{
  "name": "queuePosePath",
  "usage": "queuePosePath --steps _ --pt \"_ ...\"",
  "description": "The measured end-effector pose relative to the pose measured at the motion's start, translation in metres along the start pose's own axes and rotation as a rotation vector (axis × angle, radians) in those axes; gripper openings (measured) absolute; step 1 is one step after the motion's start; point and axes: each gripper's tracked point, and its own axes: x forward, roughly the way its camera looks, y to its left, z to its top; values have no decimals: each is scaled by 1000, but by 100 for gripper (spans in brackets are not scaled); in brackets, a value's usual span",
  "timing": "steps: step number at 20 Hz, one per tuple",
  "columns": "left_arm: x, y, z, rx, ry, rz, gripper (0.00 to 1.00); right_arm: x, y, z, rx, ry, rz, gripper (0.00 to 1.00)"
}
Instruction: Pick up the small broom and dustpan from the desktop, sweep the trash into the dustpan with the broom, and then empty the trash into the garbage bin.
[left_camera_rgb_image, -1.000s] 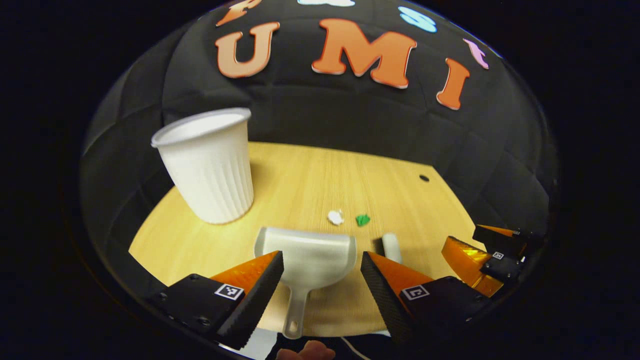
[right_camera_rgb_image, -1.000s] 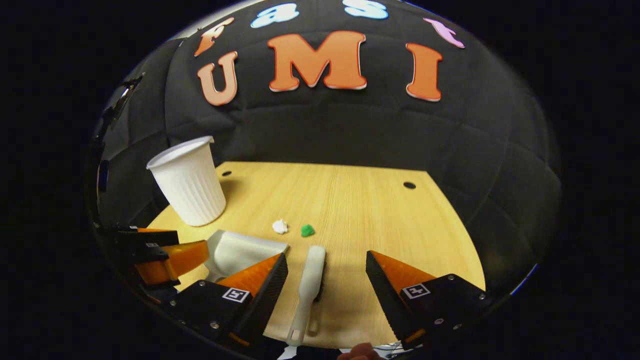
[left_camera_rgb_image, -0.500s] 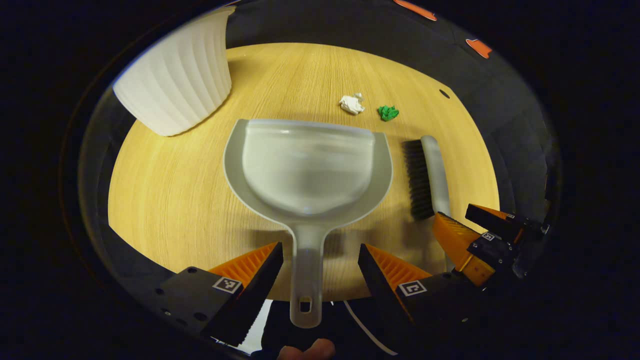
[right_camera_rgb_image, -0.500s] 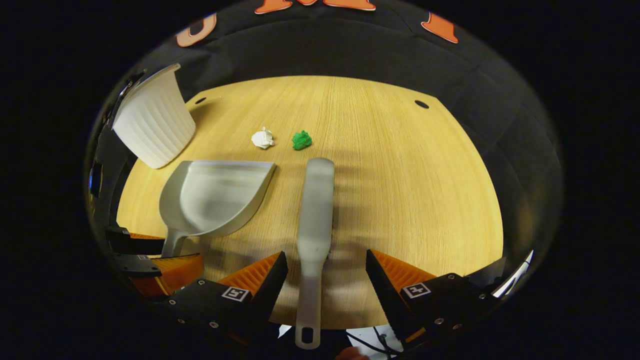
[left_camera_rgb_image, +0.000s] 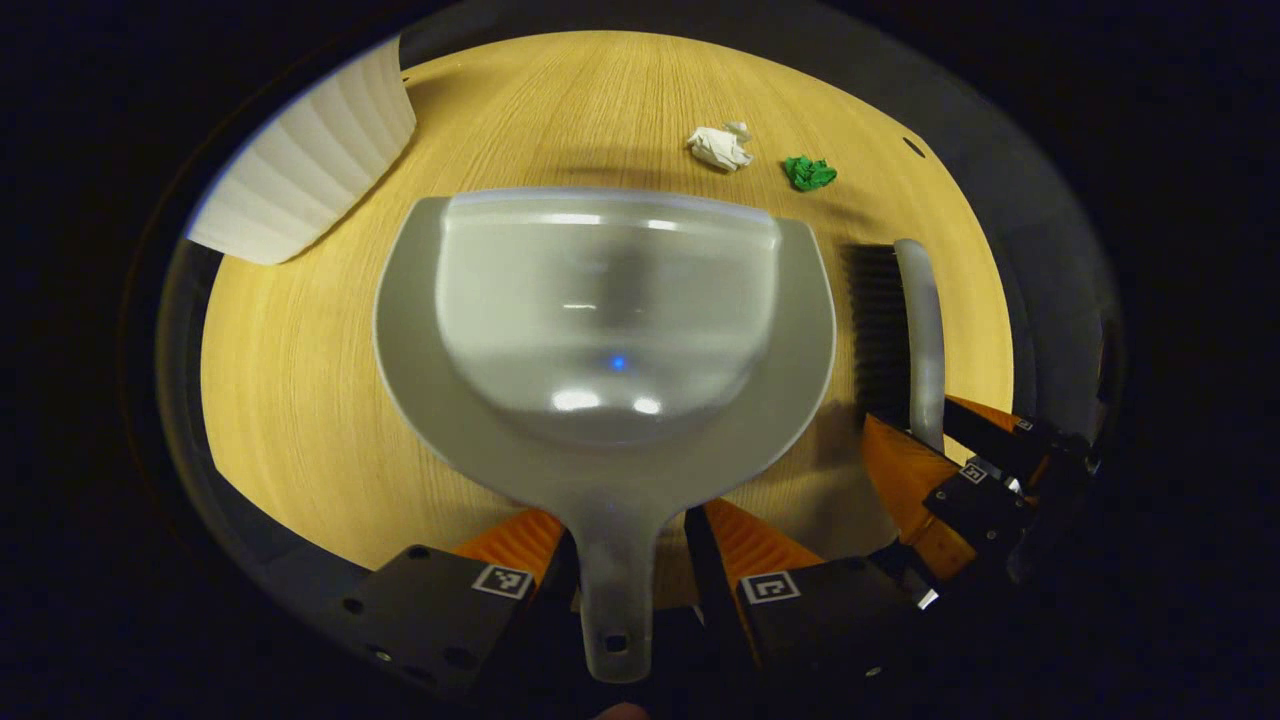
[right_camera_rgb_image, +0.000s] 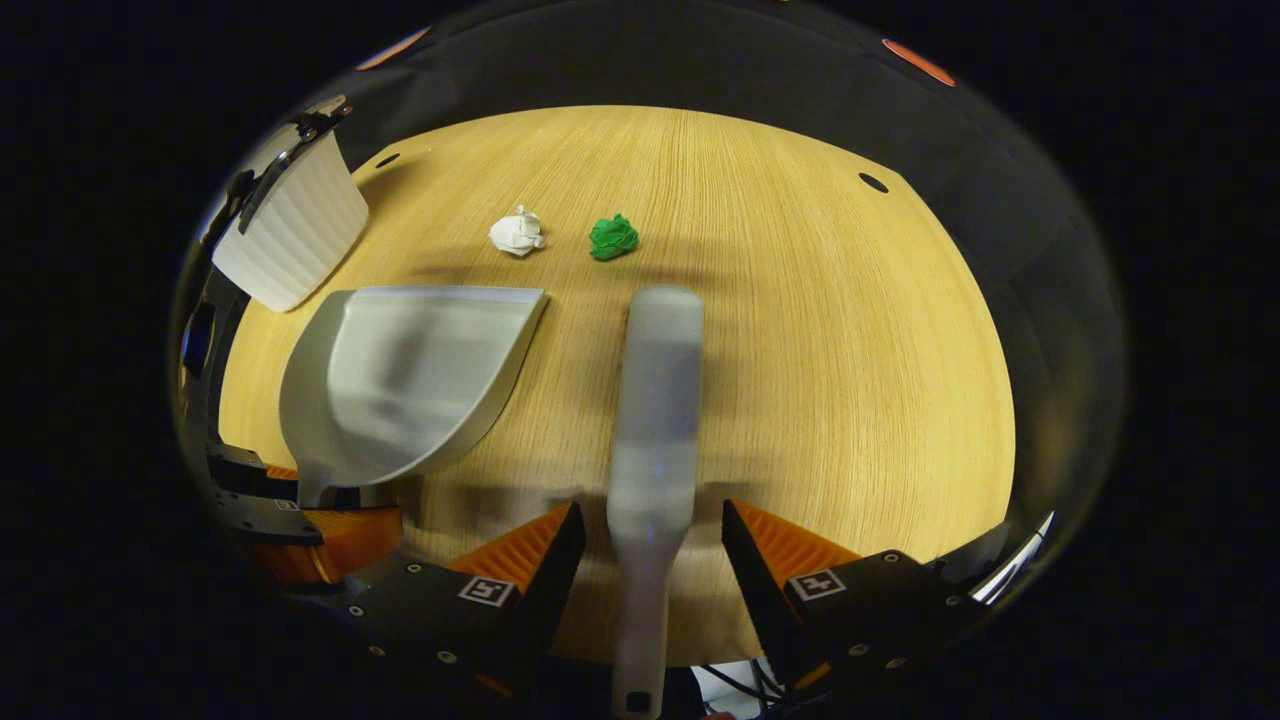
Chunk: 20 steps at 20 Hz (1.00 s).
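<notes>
The dustpan (left_camera_rgb_image: 610, 340) handle is now pinched between the left gripper (left_camera_rgb_image: 622, 560) fingers, spread half a second earlier. The broom (right_camera_rgb_image: 650, 420) handle lies between the right gripper (right_camera_rgb_image: 645, 545) fingers, not yet closed. Beyond, white scrap (right_camera_rgb_image: 517, 233) and green scrap (right_camera_rgb_image: 613, 237) await sweeping.

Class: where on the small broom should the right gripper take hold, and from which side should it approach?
Grip the broom by its narrow handle, which tapers toward the desk's near edge. Approach from that edge, along the handle, where the right gripper already straddles it, open.
</notes>
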Motion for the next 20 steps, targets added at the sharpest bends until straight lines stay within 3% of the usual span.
queuePosePath --steps 1,3,4,5,6,8,9,10,12,20 --pt "0 2 0 -9 6 6 57 2 0 -1 3 6 -2 80" --pt "2 5 -2 -30 21 14 41 5 1 -3 12 21 -2 56" --pt "2 5 -4 -27 25 10 39 6 1 -5 20 34 2 45" --pt "2 4 -3 -20 27 15 38 8 2 -7 29 47 5 48" --pt "2 4 -4 -19 30 16 39 8 3 -7 34 54 10 39" --pt "1 5 -4 -7 34 16 35 8 3 -6 39 58 16 35" --pt "-1 7 -5 5 36 17 34 8 4 -5 49 61 23 42" --pt "-2 9 -7 17 37 19 32 8 4 -4 61 68 33 31" --pt "-3 13 -8 38 40 18 28 8 3 0 81 73 56 25" --pt "-7 25 -2 130 25 27 27 16 -33 47 67 53 44 21"
